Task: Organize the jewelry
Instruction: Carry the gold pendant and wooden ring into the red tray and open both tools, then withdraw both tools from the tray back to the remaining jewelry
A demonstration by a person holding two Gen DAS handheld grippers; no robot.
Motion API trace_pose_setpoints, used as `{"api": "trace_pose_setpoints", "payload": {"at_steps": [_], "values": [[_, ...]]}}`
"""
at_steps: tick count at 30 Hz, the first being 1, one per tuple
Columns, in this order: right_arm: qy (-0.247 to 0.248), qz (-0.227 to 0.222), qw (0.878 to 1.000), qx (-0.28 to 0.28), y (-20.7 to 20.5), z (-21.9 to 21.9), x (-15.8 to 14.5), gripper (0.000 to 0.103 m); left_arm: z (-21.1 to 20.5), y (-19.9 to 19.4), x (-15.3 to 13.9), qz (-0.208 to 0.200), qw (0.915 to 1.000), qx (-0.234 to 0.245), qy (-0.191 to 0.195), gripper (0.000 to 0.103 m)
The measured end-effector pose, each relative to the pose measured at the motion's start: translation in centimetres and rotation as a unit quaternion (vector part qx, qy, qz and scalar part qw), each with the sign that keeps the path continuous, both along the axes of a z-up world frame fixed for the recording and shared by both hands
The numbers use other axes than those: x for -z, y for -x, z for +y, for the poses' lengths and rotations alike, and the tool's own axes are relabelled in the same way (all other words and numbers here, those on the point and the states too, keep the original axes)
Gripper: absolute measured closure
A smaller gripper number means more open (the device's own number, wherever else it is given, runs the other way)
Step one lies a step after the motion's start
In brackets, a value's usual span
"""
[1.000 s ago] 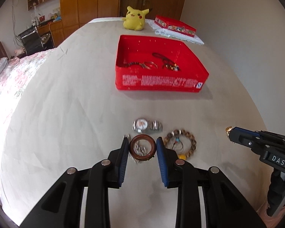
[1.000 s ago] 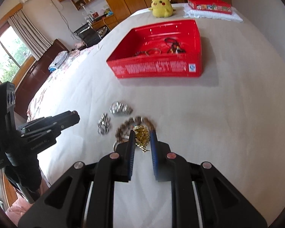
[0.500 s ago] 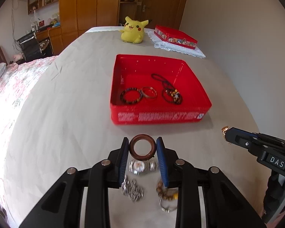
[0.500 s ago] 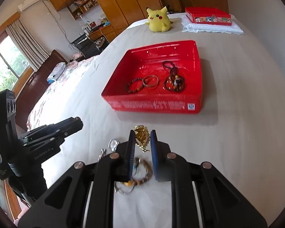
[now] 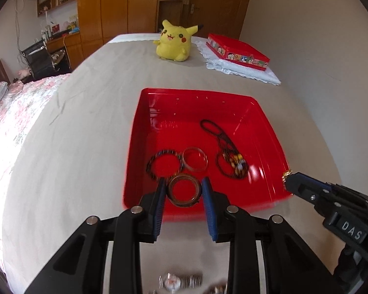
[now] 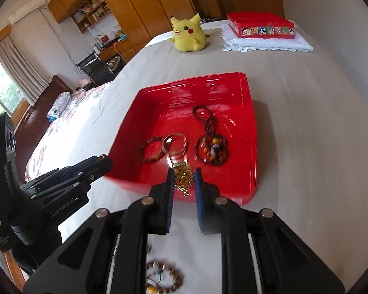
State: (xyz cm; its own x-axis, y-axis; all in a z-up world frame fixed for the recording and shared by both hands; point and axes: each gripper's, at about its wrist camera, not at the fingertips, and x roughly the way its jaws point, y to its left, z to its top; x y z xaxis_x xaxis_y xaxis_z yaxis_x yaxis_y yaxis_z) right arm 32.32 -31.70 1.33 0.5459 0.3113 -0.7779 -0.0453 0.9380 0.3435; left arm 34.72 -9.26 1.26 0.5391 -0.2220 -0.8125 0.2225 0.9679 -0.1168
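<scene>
Bedroom, pale bedsheet [image 5: 73, 147] as work surface, wardrobes behind.

Left wrist view: left gripper [image 5: 184, 191] clamped on brown bangle [image 5: 184, 191], has carried it from loose pile up over near wall of red tray [image 5: 269, 132]. Tray holds dark bead bracelet [image 5: 163, 164], clear bangle [image 5: 195, 159], black cord necklace [image 5: 229, 156]. Watch [image 5: 179, 280] left behind on sheet.

Right wrist view: right gripper [image 6: 183, 178] nearly closed, pinching gold chain [image 6: 182, 177], also moved forward over tray's near edge. Wooden bead bracelet [image 6: 164, 278] behind, blurred, probably untouched. Both pieces look ready for release into tray.
</scene>
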Motion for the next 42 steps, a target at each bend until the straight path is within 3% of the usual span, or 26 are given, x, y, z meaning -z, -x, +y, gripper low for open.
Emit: {"api": "trace_pose_setpoints", "payload": {"at_steps": [9, 16, 18, 21, 28, 38, 42], "values": [[0.013, 0.042, 0.999, 0.017, -8.1, -0.1, 4.6, 0.089, -2.5, -8.2, 4.7, 0.055, 0.9984, -0.001, -0.015, 0.074], [0.033, 0.056, 0.998, 0.017, -11.9, 0.4, 7.0, 0.086, -3.2, -11.1, 6.6, 0.068, 0.9975, -0.008, -0.018, 0.073], [0.044, 0.05, 0.998, 0.024, -12.4, 0.4, 7.0, 0.076, -3.3, -11.5, 6.7, 0.069, 0.9974, -0.01, -0.018, 0.062], [0.048, 0.037, 0.998, 0.024, -12.7, 0.1, 6.6, 0.076, -3.1, -11.4, 6.4, 0.063, 0.9979, -0.004, -0.009, 0.054], [0.043, 0.007, 0.999, 0.028, -9.7, -1.0, 4.4, 0.076, -1.1, -8.3, 3.9, 0.031, 0.9995, -0.007, 0.002, 0.049], [0.011, -0.015, 1.0, -0.015, -1.1, 0.0, 1.8, 0.076, 2.0, 2.6, 1.0, -0.033, 0.9993, -0.008, -0.014, 0.032], [0.027, -0.017, 0.999, -0.031, 2.4, 1.0, 1.6, 0.076, 2.8, 6.7, 1.0, -0.052, 0.9982, -0.003, -0.028, 0.028]]}}
